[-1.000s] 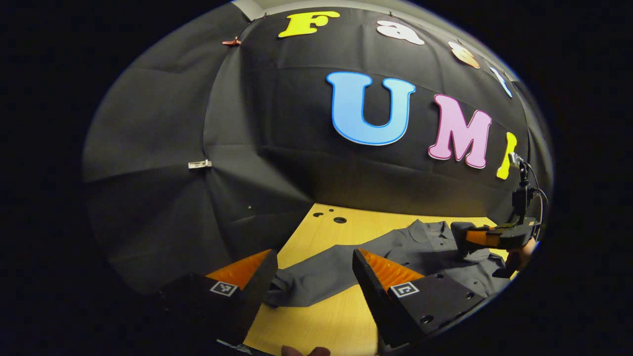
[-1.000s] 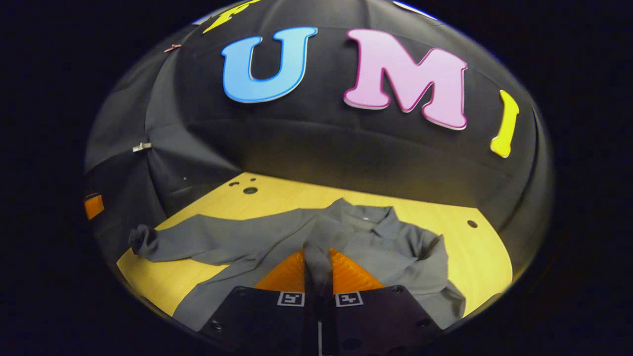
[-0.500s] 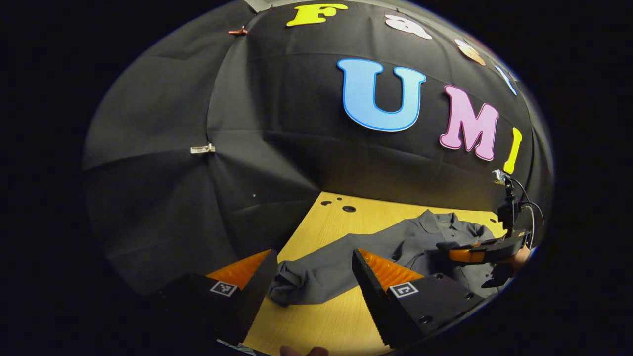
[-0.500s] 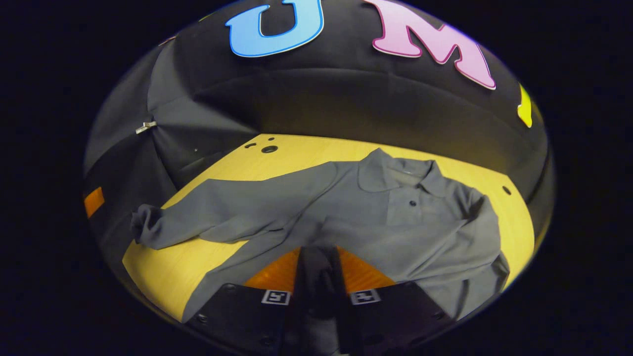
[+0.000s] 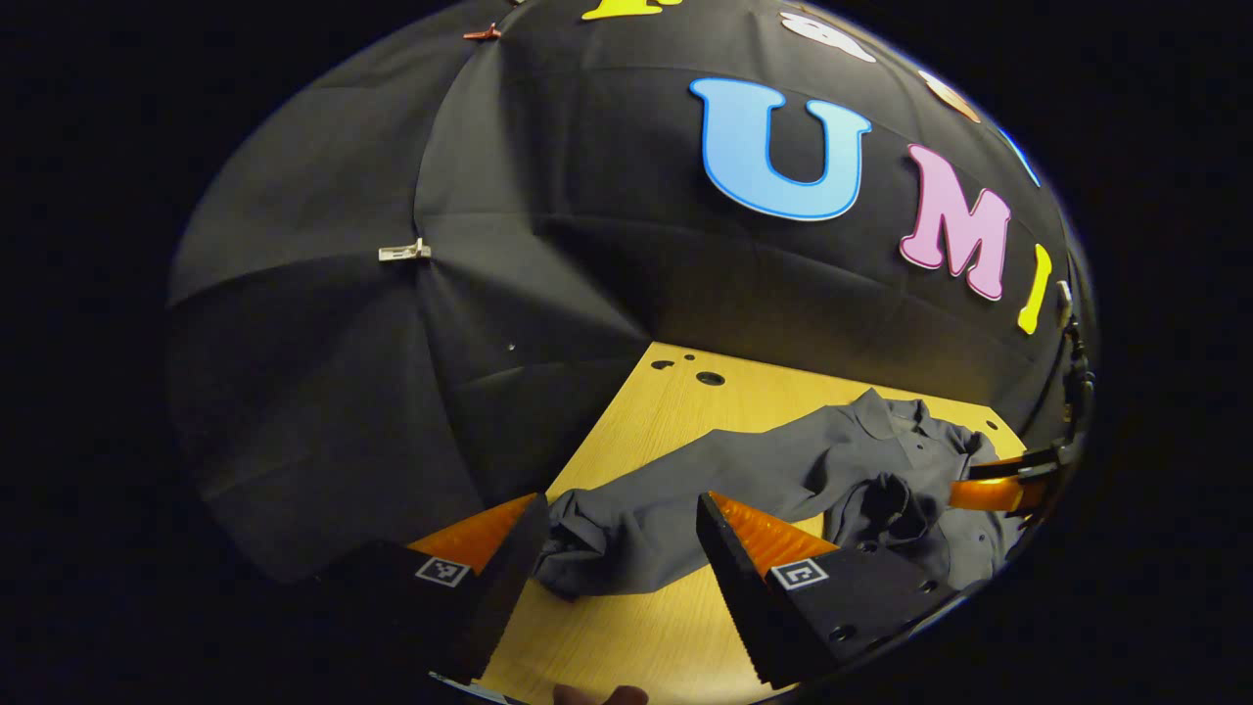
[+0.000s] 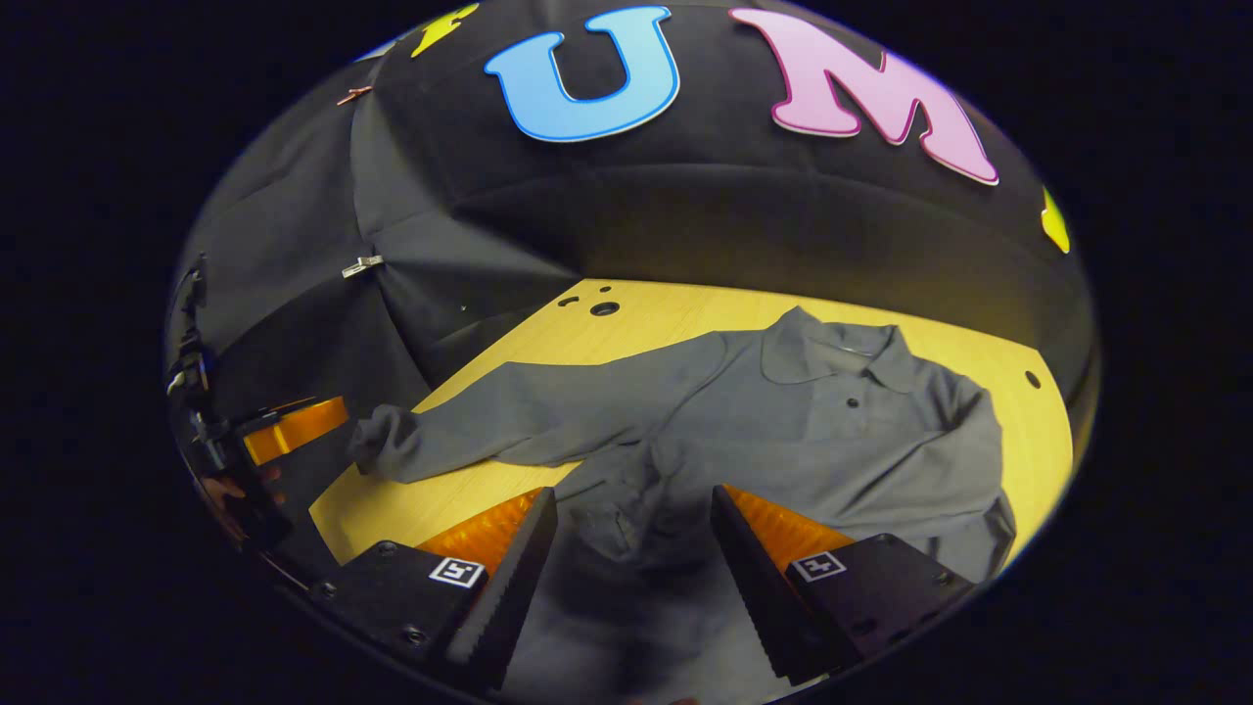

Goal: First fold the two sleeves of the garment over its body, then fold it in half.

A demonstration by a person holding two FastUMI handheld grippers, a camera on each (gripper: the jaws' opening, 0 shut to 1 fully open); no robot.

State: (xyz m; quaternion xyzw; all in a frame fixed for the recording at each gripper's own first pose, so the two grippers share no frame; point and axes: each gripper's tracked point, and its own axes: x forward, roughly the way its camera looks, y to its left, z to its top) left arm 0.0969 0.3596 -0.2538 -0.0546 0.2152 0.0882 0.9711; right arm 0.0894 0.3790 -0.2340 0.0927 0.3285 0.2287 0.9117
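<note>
Right gripper view: my right gripper (image 6: 631, 558) hangs over the dark grey long-sleeved collared shirt (image 6: 812, 431), jaws spread apart, gripping nothing. The shirt lies flat on the pale yellow wooden tabletop (image 6: 989, 357), collar (image 6: 832, 348) toward the black cloth wall. One sleeve is folded across the shirt's body, its cuff (image 6: 626, 514) lying loose between my parted fingers. The other sleeve (image 6: 509, 416) stretches straight out from the shirt, its bunched cuff near the table's edge. My left gripper (image 6: 294, 428) shows beyond that cuff, off the shirt.

In the left gripper view, my left gripper (image 5: 617, 548) is also spread wide, empty, with the bunched end of the outstretched sleeve (image 5: 587, 534) between its fingers, untouched as far as I can tell. The right gripper (image 5: 998, 485) sits at the shirt's far side.
</note>
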